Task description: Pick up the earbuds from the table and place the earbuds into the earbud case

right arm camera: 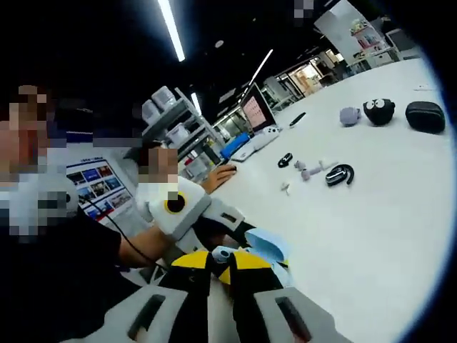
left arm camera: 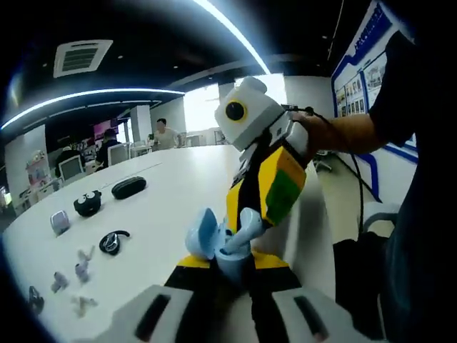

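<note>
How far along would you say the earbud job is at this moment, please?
Done: nothing is visibly stored yet. In hand: the left gripper holds the open light blue earbud case, and the right gripper pinches a small earbud at it. Left: small earbuds and a black ear-hook earbud lie on the table.

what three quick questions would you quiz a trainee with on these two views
1. True or false: the right claw is wide open.
2. Which colour is the earbud case between the jaws of the left claw? A black, B light blue, C lavender.
3. Fill in: on the table, the black case with eyes sits between the black oval case and the ____ case.

Key: 1 false, its jaws are nearly together around a small pale earbud. 2 B. 3 lavender.
</note>
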The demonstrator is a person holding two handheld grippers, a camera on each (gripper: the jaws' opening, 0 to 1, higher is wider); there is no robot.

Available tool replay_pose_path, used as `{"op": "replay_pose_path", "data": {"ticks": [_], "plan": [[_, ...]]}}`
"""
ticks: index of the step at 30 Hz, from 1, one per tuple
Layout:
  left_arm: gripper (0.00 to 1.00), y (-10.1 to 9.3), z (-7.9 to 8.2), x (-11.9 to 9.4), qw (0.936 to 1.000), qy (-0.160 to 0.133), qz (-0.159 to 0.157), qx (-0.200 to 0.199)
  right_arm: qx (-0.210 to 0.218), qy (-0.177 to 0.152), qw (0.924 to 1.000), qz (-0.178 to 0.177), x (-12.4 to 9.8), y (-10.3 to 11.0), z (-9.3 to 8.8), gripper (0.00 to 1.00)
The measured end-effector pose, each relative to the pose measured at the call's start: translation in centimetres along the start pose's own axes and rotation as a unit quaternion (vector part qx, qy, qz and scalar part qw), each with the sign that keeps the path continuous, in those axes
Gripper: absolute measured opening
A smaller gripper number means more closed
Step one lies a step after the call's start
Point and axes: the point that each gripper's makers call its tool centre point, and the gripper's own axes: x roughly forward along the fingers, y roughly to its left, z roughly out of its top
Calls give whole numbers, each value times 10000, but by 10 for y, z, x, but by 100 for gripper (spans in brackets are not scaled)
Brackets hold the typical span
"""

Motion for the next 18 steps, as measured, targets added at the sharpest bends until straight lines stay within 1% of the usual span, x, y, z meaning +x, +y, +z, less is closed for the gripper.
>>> {"op": "replay_pose_path", "data": {"ticks": [10,18], "plan": [[19,-1,0,-1,10000,-27,29,16,111,21,9999,83,5,3,-2,9],[19,-2,0,-1,10000,-42,28,9,149,-60,9998,90,5,3,2,9]]}}
